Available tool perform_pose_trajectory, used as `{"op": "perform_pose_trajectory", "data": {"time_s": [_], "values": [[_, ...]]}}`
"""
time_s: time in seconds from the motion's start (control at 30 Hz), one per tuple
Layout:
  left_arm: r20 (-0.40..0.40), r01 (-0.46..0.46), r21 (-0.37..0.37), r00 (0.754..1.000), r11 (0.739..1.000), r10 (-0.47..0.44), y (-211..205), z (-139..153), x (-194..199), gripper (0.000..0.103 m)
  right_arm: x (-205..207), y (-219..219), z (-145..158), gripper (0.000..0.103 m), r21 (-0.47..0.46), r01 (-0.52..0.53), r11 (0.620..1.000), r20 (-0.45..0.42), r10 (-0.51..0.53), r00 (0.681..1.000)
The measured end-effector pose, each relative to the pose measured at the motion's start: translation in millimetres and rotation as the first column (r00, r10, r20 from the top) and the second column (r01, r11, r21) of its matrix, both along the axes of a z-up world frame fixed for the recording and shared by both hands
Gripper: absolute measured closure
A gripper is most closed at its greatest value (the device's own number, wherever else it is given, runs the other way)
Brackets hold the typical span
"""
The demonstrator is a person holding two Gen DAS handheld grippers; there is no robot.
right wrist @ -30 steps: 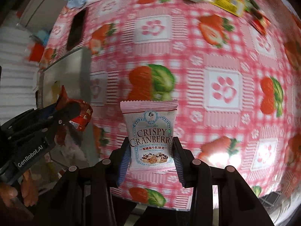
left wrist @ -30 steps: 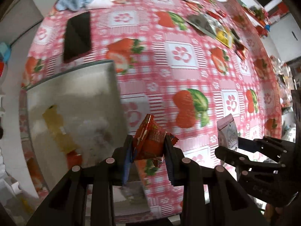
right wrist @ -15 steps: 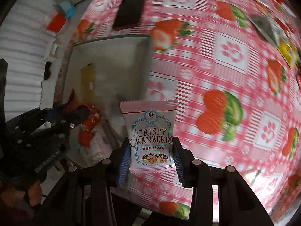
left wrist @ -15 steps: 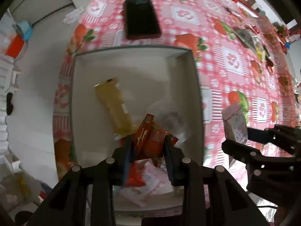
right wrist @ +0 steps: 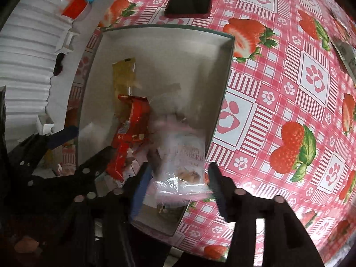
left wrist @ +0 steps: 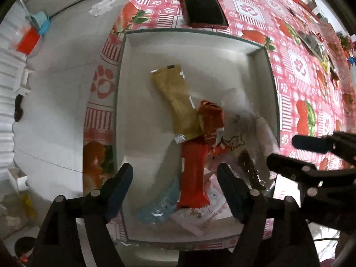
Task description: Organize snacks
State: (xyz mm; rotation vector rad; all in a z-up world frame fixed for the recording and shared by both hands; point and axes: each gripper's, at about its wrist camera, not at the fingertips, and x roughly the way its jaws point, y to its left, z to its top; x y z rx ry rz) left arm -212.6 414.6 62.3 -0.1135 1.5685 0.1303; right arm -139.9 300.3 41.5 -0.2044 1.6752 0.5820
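Both grippers hang over the shallow white rectangular box (left wrist: 191,37) on the pink strawberry-print tablecloth (right wrist: 289,89), and their jaws have just been opening. The left gripper (left wrist: 175,189) stands wide apart and empty, with the small crumpled red snack packet (left wrist: 211,120) lying loose in the box among other wrappers. The right gripper (right wrist: 178,184) has parted around the blurred pink-and-white cranberry crisp packet (right wrist: 184,155), which seems to be dropping just inside the box's near wall. A clean release likely needs the jaws opened fully before lifting straight up.

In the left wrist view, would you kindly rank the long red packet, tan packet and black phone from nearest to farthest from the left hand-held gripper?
From the left hand-held gripper:
1. Long red packet, in the box, between its fingers.
2. Tan packet, mid-box.
3. Black phone, on the tablecloth beyond the box.
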Motion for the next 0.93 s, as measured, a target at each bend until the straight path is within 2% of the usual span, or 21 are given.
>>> {"op": "perform_pose_trajectory", "data": {"time_s": [0.1, 0.13, 0.17, 0.2, 0.4, 0.5, 0.73, 0.93], "values": [[-0.011, 0.007, 0.006, 1.0, 1.0, -0.007, -0.3, -0.9, -4.4, 0.014, 0.9, 3.2, -0.3, 0.045, -0.005, 0.0, 1.0, 0.003, 0.0, 1.0], [-0.019, 0.007, -0.006, 1.0, 1.0, -0.007, -0.7, -2.0, -5.7, 0.01, 0.0, 3.3, -0.3, 0.04, -0.005, 0.003, 1.0, 0.004, -0.003, 1.0], [-0.02, 0.006, -0.013, 1.0, 1.0, -0.006, -0.9, -2.1, -7.4, 0.009, -0.7, 4.1, 0.3, 0.017, -0.004, 0.005, 1.0, 0.005, -0.005, 1.0], [-0.015, 0.01, -0.014, 1.0, 1.0, -0.01, -2.3, -1.6, -9.3, 0.009, -0.1, 5.0, 1.2, 0.005, -0.002, 0.008, 1.0, 0.009, -0.008, 1.0], [0.054, 0.042, 0.052, 0.998, 0.998, -0.045, -10.6, 13.5, -16.8, 0.009, 1.0, 5.7, 8.4, 0.004, -0.019, -0.001, 1.0, 0.045, 0.001, 0.999], [0.047, 0.041, 0.032, 0.998, 0.999, -0.043, -11.4, 14.1, -17.9, 0.009, 0.5, 0.4, 9.5, 0.004, -0.031, 0.003, 1.0, 0.047, -0.001, 0.999], [0.038, 0.041, 0.043, 0.998, 0.998, -0.043, -11.8, 15.2, -11.7, 0.009, -0.1, -5.2, 12.2, 0.004, -0.033, 0.015, 0.999, 0.052, -0.013, 0.999], [0.064, 0.045, 0.059, 0.997, 0.997, -0.049, -11.8, 15.9, -10.1, 0.009, 2.6, -12.1, 14.0, 0.001, -0.029, 0.014, 0.999, 0.048, -0.012, 0.999]]}}
